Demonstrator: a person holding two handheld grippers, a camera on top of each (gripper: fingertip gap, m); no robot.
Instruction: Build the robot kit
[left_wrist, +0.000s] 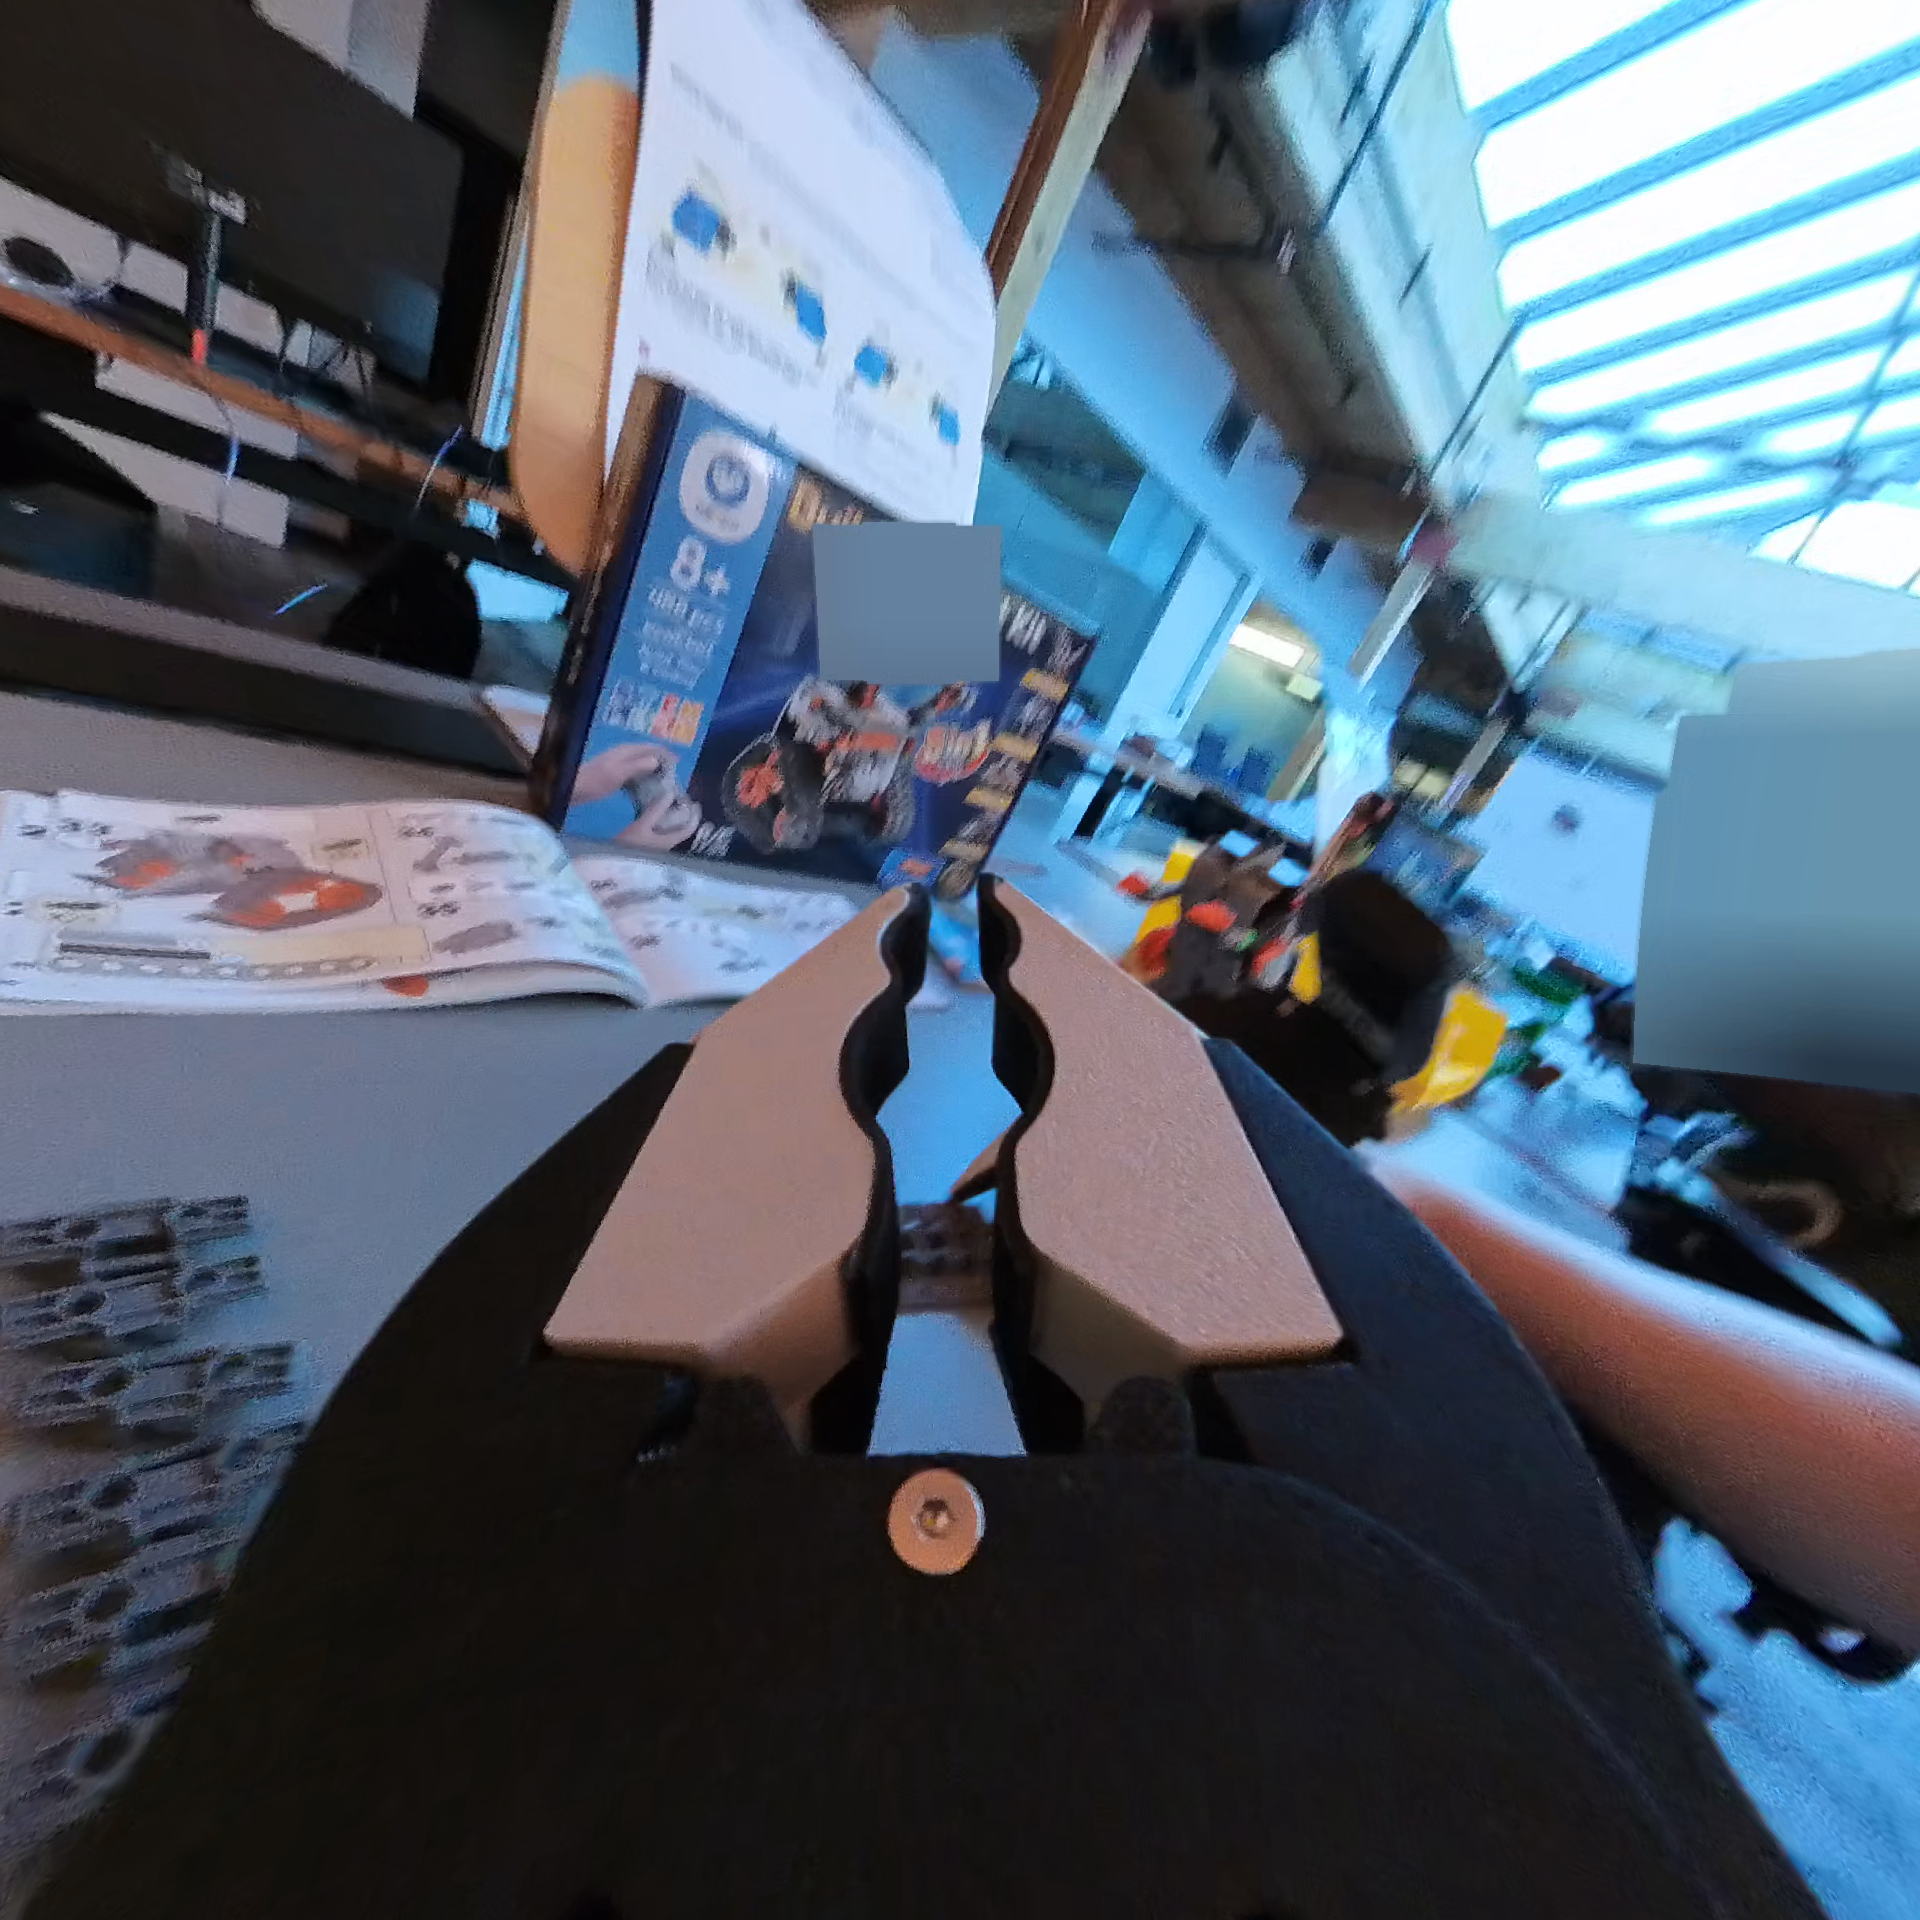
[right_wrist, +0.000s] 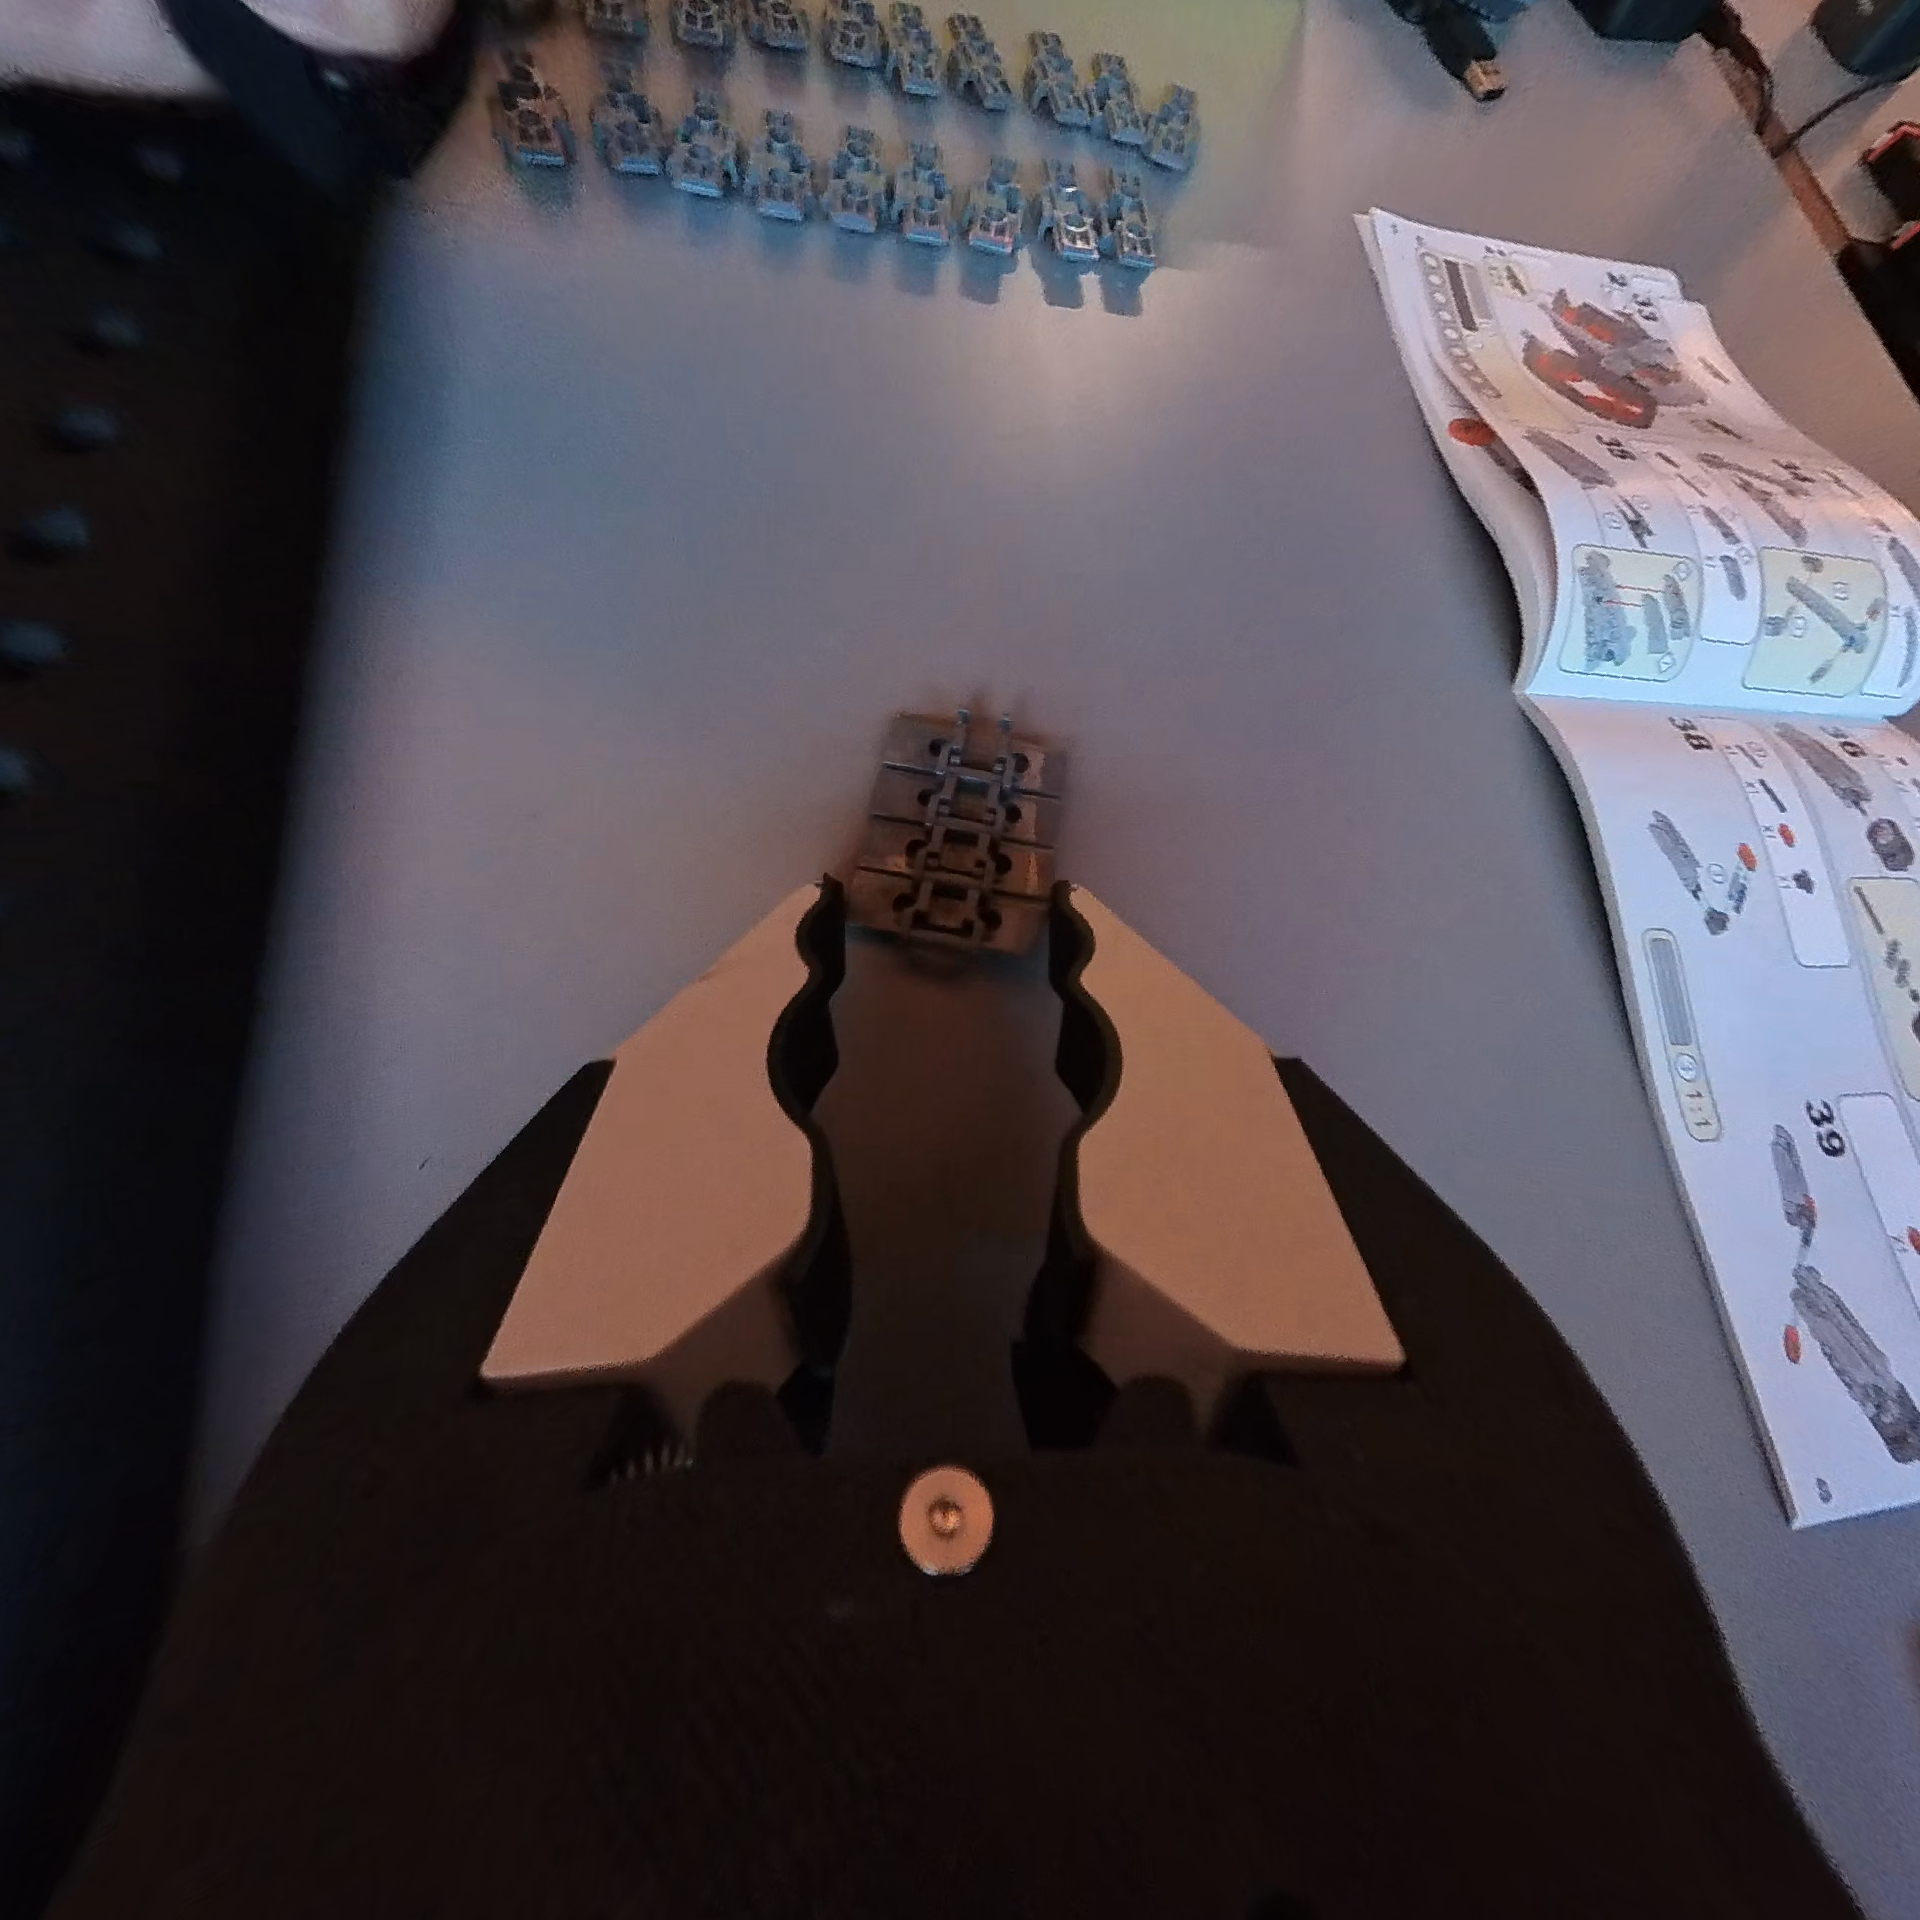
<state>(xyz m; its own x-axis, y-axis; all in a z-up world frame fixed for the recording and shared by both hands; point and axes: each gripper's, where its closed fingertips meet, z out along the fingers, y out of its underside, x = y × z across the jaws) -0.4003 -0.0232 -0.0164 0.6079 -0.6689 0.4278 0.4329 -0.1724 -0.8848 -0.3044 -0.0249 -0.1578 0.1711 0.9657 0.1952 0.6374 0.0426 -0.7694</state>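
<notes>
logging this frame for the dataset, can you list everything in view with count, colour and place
track strip: one, grey, a few joined links, on the table just past the right gripper's tips
loose links: too many to count, grey, in rows at the table's far edge
booklet: one, white with pictures, open, right of the strip
toy box: one, blue, upright behind the booklet
table: one, grey
small grey part: one, deep between the left jaws
forearm: one, bare, right of the left gripper
left gripper: tan and black, jaws nearly shut
right gripper: tan and black, jaws open
</notes>
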